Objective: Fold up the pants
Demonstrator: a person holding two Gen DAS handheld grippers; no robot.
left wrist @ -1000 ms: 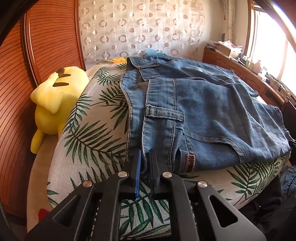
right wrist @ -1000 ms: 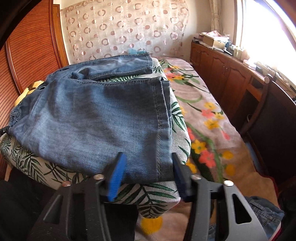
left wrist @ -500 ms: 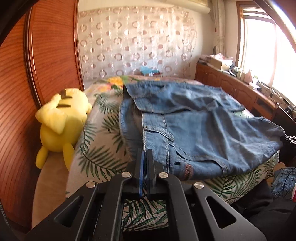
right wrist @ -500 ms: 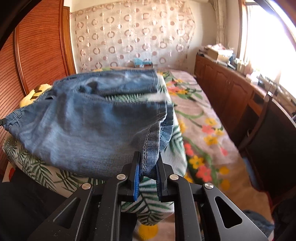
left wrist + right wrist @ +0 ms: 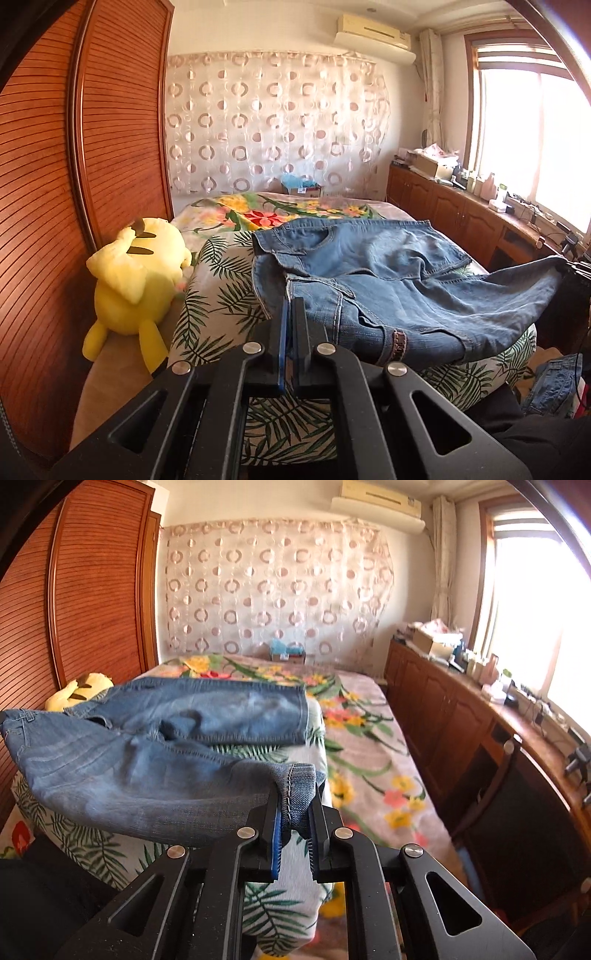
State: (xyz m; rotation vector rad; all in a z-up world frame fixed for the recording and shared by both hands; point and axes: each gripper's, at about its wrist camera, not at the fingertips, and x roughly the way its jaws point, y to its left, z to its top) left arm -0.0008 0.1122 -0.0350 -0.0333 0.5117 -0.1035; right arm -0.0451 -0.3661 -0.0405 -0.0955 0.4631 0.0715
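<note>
Both grippers (image 5: pixel 290 306) (image 5: pixel 295 805) clamped on jeans (image 5: pixel 147 775)

**Jeans across the cushion, bed behind**

The jeans (image 5: pixel 388 280) lie on a leaf-print cushion (image 5: pixel 221 295), the bed (image 5: pixel 369 738) behind it. A plush toy (image 5: pixel 136 280) sits left of the cushion against the wardrobe (image 5: pixel 74 166); cabinets (image 5: pixel 461 720) run along the right.
</note>
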